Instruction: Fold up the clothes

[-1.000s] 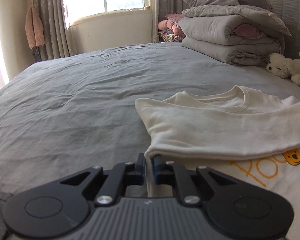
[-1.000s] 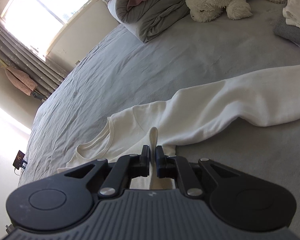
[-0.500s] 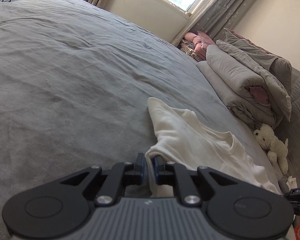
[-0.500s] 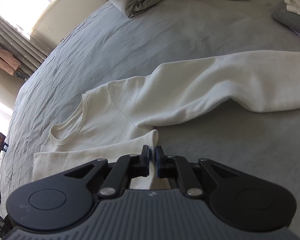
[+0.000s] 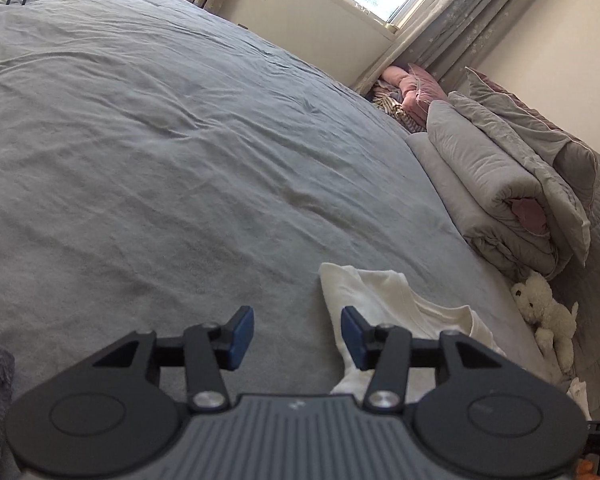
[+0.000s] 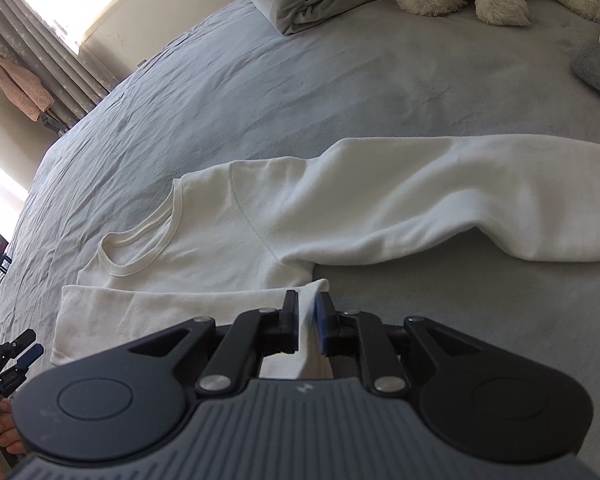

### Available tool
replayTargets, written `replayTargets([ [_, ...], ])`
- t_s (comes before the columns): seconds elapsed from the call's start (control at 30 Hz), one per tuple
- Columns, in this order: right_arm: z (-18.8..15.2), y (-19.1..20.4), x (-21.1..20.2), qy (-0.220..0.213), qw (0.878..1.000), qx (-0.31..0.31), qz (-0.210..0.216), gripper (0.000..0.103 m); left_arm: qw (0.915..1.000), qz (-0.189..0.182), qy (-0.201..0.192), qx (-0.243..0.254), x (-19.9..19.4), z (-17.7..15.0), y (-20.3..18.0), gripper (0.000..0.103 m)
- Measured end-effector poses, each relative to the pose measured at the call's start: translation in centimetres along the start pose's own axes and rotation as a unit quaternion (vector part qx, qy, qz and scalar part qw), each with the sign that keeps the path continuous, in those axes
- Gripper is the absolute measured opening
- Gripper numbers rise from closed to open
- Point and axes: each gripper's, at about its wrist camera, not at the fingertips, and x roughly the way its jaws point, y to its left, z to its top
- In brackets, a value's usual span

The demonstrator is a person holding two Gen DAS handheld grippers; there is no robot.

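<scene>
The left claw [image 5: 297, 336], just opening, holds nothing; the right claw [image 6: 307, 322], easing apart, still straddles the white sweatshirt [image 6: 260, 236] on the bed [image 5: 160, 152].

1. A cream long-sleeved shirt [image 6: 228, 240] lies flat on the bed just ahead of the right tool, neckline to the left.
2. One sleeve stretches away right; the other lies folded across the body, which is bunched beside the left tool.
</scene>
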Motion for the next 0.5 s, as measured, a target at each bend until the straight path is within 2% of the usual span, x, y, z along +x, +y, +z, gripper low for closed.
replayTargets([
  [0.17, -0.1, -0.3, 0.4, 0.008, 1.000, -0.004, -0.003, 0.016, 0.9994, -0.005, 0.011, 0.033, 3.9, 0.4, -3.8, 0.052],
  [0.23, -0.1, -0.4, 0.3, 0.009, 1.000, -0.005, 0.001, 0.016, 0.9987, 0.013, 0.020, 0.045, 5.5, 0.1, -4.8, 0.049],
  [0.3, -0.1, -0.3, 0.2, 0.009, 1.000, -0.009, 0.005, 0.018, 0.9980, 0.028, 0.031, 0.048, 6.5, -0.2, -5.3, 0.014],
  [0.33, -0.1, -0.2, 0.2, 0.010, 1.000, -0.011, 0.007, 0.018, 0.9979, 0.027, 0.029, 0.052, 6.7, -0.2, -5.4, 0.013],
  [0.37, -0.1, -0.2, 0.1, 0.011, 1.000, -0.011, 0.009, 0.019, 0.9978, 0.024, 0.021, 0.059, 6.6, -0.2, -5.6, 0.008],
  [0.5, -0.6, 0.6, 0.4, 0.018, 0.999, -0.035, 0.006, 0.021, 0.9967, 0.009, -0.004, 0.080, 5.7, 0.6, -5.9, 0.006],
])
